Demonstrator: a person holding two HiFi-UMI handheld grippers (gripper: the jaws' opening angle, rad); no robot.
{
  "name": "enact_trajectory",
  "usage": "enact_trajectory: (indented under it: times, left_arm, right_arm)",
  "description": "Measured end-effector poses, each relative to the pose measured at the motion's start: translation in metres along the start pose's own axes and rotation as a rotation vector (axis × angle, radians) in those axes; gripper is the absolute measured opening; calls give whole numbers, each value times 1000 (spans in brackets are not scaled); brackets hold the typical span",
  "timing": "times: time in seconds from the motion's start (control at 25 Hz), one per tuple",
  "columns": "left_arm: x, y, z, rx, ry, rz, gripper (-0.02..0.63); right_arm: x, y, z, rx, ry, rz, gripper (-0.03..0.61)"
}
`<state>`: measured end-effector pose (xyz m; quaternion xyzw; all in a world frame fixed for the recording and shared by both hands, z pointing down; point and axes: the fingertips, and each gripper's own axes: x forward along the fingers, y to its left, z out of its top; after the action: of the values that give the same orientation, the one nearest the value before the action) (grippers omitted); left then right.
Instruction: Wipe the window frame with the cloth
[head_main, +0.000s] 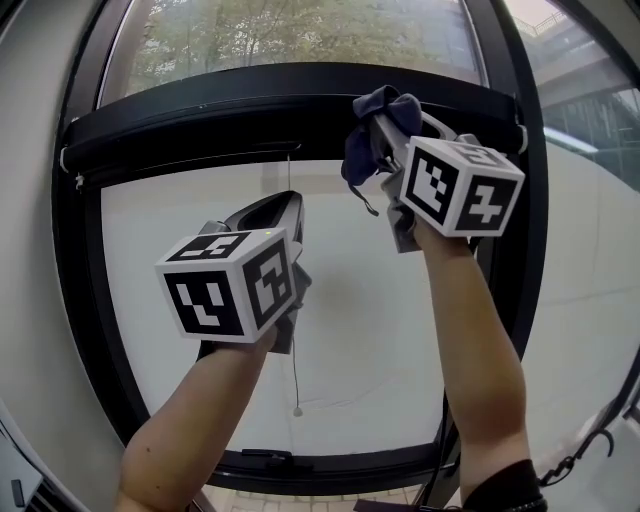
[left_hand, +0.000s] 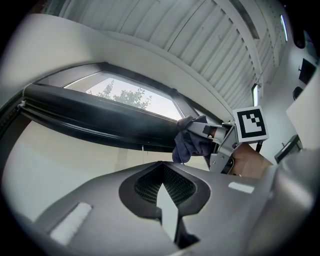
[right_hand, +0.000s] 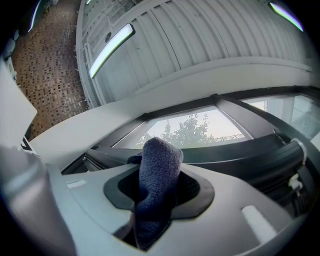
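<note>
Cloth: dark blue, bunched, raised to the right part of the top crossbar; it looks pressed to or just short of the bar, and I cannot tell which.
Right gripper: jaws clamped on the cloth, a wad of it poking out past the tips.
Left gripper: jaws together with nothing in them, held lower, in front of the pale pane.
Window frame: black; top crossbar, both side posts and bottom rail in sight.
Progress: apparently early, at the top crossbar; no wiped patch shows.
Left to do: likely the rest of the crossbar, both posts and the bottom rail.
</note>
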<state>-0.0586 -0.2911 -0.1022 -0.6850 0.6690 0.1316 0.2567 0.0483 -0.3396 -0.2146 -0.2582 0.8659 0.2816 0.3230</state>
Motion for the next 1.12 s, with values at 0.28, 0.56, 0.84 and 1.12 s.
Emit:
enact_trajectory:
  times: [0.28, 0.56, 0.84, 1.12]
  left_arm:
    - [13, -31, -4, 1, 2, -27, -6]
    - [23, -47, -6, 0, -2, -51, -6]
    - [42, -35, -13, -42, 10, -90, -6]
    - [58, -19, -33, -72, 39, -92, -6]
  right_arm:
    - [-21, -34, 3, -4, 6, -38, 141]
    - [-25, -51, 0, -25, 32, -62, 141]
    - [-14, -65, -7, -44, 51, -101, 141]
    - [-7, -74, -15, -60, 58, -127, 141]
